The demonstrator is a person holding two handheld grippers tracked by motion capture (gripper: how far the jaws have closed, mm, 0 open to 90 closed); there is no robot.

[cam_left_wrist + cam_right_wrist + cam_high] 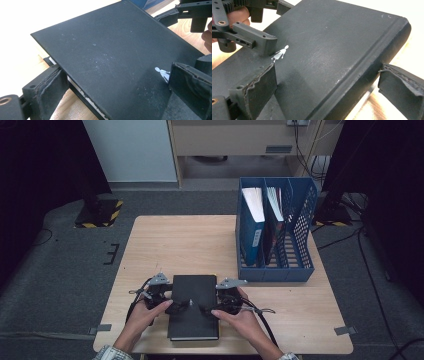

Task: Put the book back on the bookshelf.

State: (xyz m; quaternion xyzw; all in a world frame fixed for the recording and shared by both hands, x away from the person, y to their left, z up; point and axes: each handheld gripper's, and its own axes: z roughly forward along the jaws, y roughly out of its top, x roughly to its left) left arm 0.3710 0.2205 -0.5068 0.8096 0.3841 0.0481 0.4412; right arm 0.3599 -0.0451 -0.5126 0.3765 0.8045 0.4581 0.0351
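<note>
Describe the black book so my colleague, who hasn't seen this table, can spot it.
On the wooden table, look at the near edge, in front of the blue file rack. The black book lies flat there, unlike the upright books in the rack; its plain cover carries one tiny white figure.

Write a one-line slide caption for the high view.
Two hand-held grippers, left gripper and right gripper, flank a black book on a wooden table beside a blue file rack.

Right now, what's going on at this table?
A person works a black book lying flat near the table's front edge, with a gripper at each side. The left gripper and right gripper each straddle an edge of it, jaws apart, not yet clamped. A blue file rack with two books stands at the back right.
</note>
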